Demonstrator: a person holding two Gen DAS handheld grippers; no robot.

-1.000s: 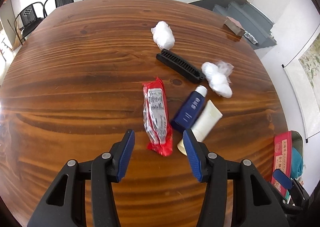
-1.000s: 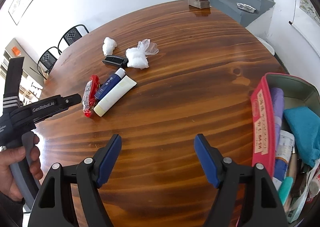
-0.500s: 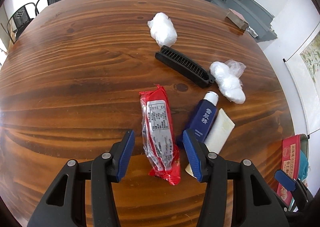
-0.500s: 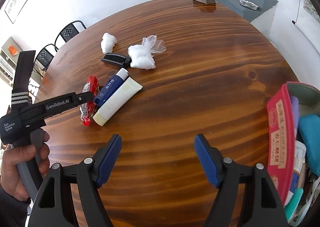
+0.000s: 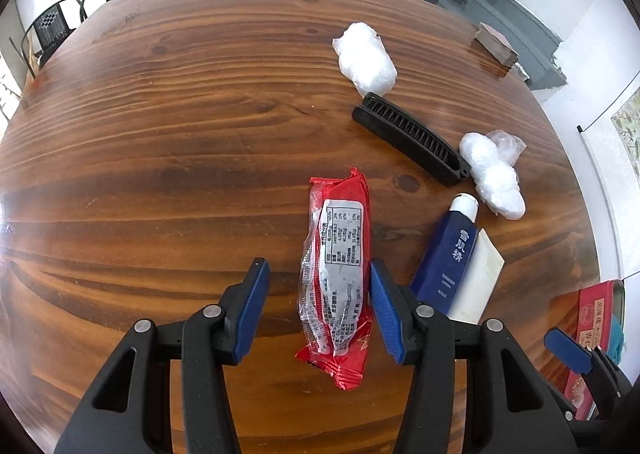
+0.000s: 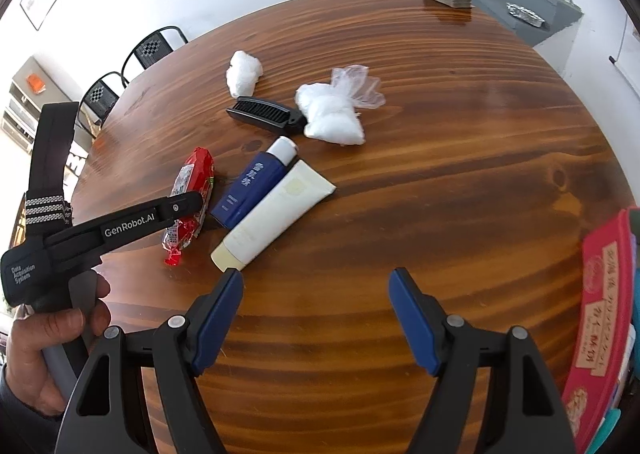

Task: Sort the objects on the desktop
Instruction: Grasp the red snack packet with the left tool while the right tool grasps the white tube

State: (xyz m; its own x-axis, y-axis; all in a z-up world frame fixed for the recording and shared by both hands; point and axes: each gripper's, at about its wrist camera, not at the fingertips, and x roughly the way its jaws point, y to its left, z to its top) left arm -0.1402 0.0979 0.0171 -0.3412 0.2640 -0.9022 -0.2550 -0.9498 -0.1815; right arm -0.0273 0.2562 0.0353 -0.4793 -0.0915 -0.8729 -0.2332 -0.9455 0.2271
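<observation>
- Both grippers have come in over the round wooden table (image 5: 168, 141) since the earlier frames, and the left gripper (image 5: 316, 306) has travelled furthest: a second ago the red snack packet (image 5: 340, 266) lay ahead of its tips, and now the packet lies lengthwise between the two blue pads.
- Its jaws stand part-spread. The right pad is just beside the packet's edge, perhaps touching it, while a clear strip of wood shows between the left pad and the wrapper, so nothing is pinched yet.
- My reading is that the packet is the first item chosen for sorting, and the next step is to close on it across its width.
- Crinkly foil may slip or buckle under the pads, so a grip near the middle looks safer than one at the sealed end.
- Right gripper (image 6: 316, 318) hangs spread wide over bare wood near the table's near edge, holding nothing. Its left pad now sits just short of the cap end of the cream tube (image 6: 272, 221), which was well ahead of it before.
- Blue tube (image 5: 448, 254) lies against the cream tube, untouched, toward the table's right side.
- Black comb (image 5: 408, 143) and the two white wrapped bundles (image 5: 366, 57) (image 5: 494, 173) lie further in, unchanged in arrangement.
- Red box (image 6: 600, 318), open at the right edge and already filled with items, sits lower and further right in the right wrist view than before. It is probably where the sorted things go.
</observation>
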